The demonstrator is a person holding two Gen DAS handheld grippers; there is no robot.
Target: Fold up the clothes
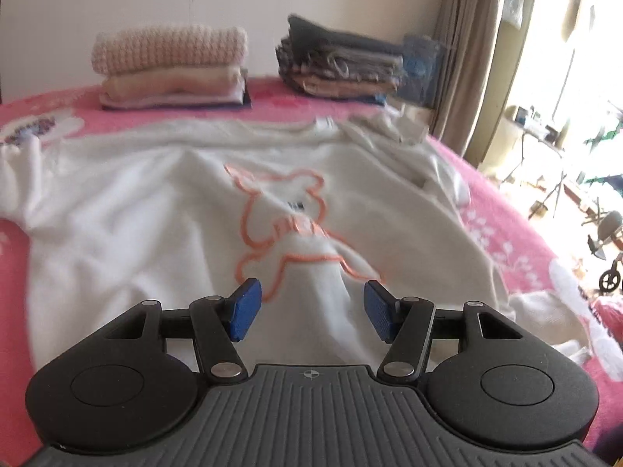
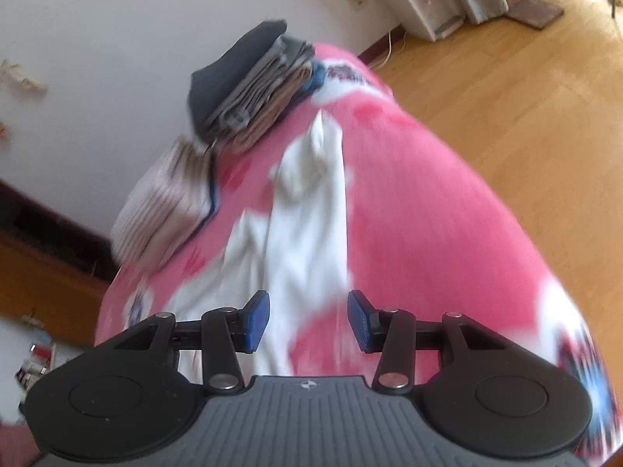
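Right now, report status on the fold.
Left tool open, right tool open, both empty. White sweatshirt spread flat, unfolded. Nothing in the way.

Left gripper point(image 1: 311, 307), right gripper point(image 2: 307, 321): black linkage arms, silver pivot screws, blue textured pads point(image 1: 246, 307), grey ribbed housing bearing a small crosshair mark.

White sweatshirt point(image 1: 155, 210) with orange outline print; pink bedspread point(image 2: 428, 233) patterned white.
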